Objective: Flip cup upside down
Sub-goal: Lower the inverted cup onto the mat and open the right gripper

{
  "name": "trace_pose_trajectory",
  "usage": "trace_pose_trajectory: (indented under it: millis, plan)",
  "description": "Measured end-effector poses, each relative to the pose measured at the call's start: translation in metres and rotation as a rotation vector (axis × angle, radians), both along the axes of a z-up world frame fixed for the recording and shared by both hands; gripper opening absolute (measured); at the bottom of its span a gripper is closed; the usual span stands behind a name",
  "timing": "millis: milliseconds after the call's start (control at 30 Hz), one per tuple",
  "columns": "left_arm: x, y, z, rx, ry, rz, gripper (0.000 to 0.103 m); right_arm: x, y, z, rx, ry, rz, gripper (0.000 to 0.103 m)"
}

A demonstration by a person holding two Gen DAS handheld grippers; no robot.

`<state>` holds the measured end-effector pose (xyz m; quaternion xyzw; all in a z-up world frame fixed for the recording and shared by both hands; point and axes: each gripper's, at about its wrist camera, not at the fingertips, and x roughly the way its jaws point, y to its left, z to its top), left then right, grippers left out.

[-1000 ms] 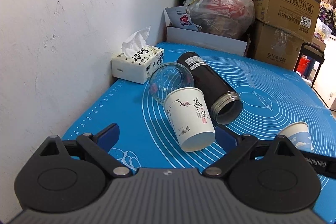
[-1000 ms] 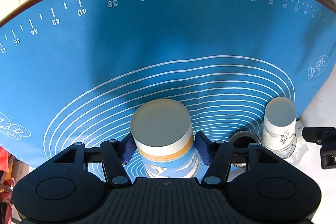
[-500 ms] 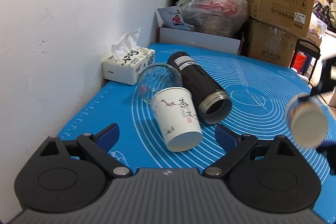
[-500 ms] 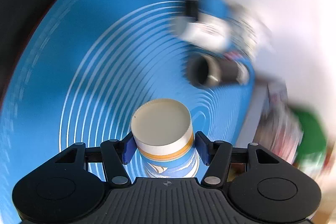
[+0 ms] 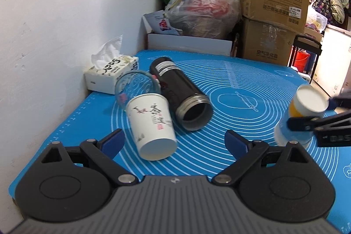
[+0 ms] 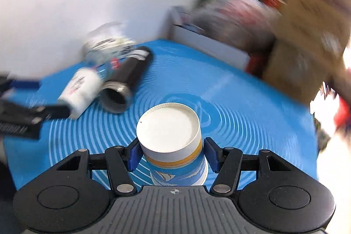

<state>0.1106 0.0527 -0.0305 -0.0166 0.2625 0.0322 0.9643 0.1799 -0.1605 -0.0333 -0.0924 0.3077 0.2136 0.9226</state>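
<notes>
My right gripper (image 6: 173,156) is shut on a blue paper cup (image 6: 173,146) with an orange band, its white base pointing away from the camera. The same cup (image 5: 305,109) shows at the right of the left wrist view, base up and tilted, held above the blue mat (image 5: 241,89). A white paper cup with red and black print (image 5: 153,124) lies on its side in the middle, mouth toward me. My left gripper (image 5: 175,142) is open and empty, just in front of that cup.
A black flask (image 5: 179,93) lies on its side beside the white cup, with a glass bowl (image 5: 136,84) behind it. A tissue box (image 5: 109,71) sits by the white wall. Bags and cardboard boxes (image 5: 274,3) stand behind the table.
My right gripper lifted the blue cup off the mat and swung it round so its base points up and away. The left gripper drew back slightly and stayed open.
</notes>
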Motion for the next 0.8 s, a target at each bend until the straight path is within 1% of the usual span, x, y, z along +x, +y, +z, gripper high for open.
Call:
trace_pose_trajectory:
  millis: [100,133,267,367,433,500,533,567,600,733,800]
  plan:
    - [0.000,-0.008,-0.001,0.008,-0.002,-0.014,0.097,0.004,-0.015,-0.017,0.101,0.046,-0.099,0.057]
    - [0.000,-0.011,-0.001,0.012,-0.005,-0.020,0.097,0.007,-0.018,-0.017,0.121,0.043,-0.119,0.056]
    - [0.000,-0.021,-0.002,0.026,-0.012,-0.039,0.097,0.010,-0.022,-0.023,0.147,0.030,-0.159,0.057]
    - [0.000,-0.026,-0.002,0.011,0.003,-0.067,0.097,0.009,-0.019,-0.027,0.142,0.025,-0.173,0.071]
    - [-0.001,-0.029,-0.001,0.012,0.009,-0.086,0.097,0.003,-0.022,-0.026,0.150,0.012,-0.183,0.076]
    - [-0.005,-0.032,0.000,0.032,0.002,-0.093,0.097,-0.007,-0.024,-0.023,0.159,-0.003,-0.197,0.081]
    - [-0.006,-0.034,0.001,0.040,0.001,-0.095,0.097,-0.013,-0.026,-0.020,0.161,-0.011,-0.209,0.090]
    - [-0.007,-0.035,0.001,0.043,0.005,-0.102,0.097,-0.020,-0.027,-0.018,0.162,-0.022,-0.225,0.100]
    - [-0.008,-0.036,0.002,0.041,0.012,-0.107,0.097,-0.028,-0.029,-0.015,0.166,-0.037,-0.237,0.103]
    - [-0.015,-0.038,0.005,0.025,0.024,-0.121,0.097,-0.061,-0.043,-0.008,0.188,-0.062,-0.265,0.103]
    - [-0.021,-0.041,0.009,0.024,0.015,-0.124,0.097,-0.077,-0.050,-0.006,0.196,-0.064,-0.293,0.103]
